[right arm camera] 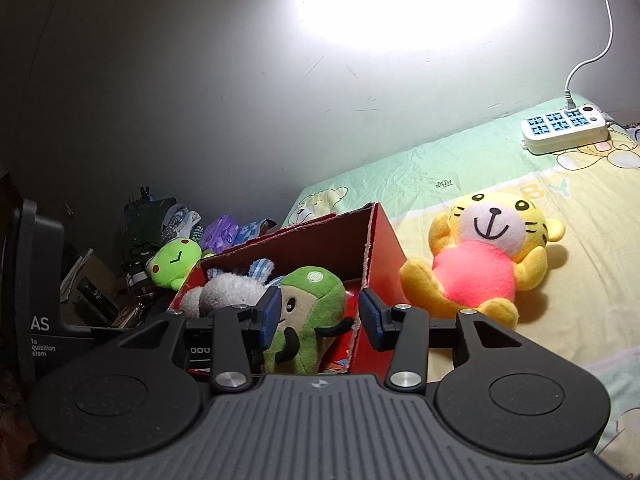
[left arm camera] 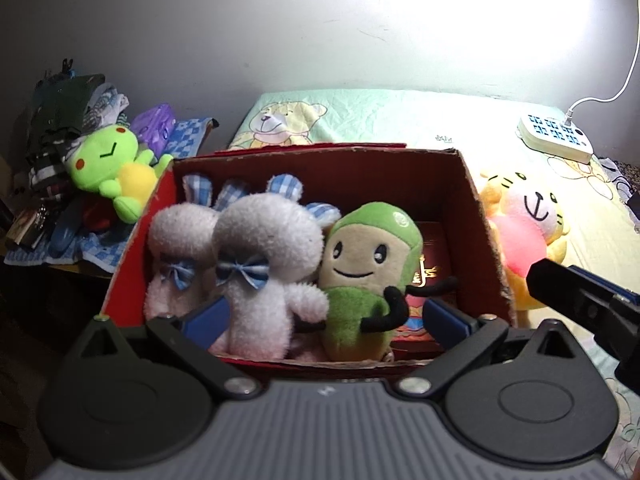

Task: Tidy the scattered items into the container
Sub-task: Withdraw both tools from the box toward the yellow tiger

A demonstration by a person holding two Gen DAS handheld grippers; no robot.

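The right hand-held gripper [right arm camera: 318,318] is hanging open and empty over the red box [right arm camera: 380,256], the green plush [right arm camera: 308,312] sitting inside just beyond its pads. The left hand-held gripper [left arm camera: 320,316] is gaping wide, empty. The yellow tiger [right arm camera: 484,264] is lying on the bed [right arm camera: 580,280], right of the box.

Left gripper [left arm camera: 320,318] tilted steeply down, jaws wide apart, gripping nothing. Right gripper [right arm camera: 320,316] pitched shallower, jaws parted, pads clear of contact.
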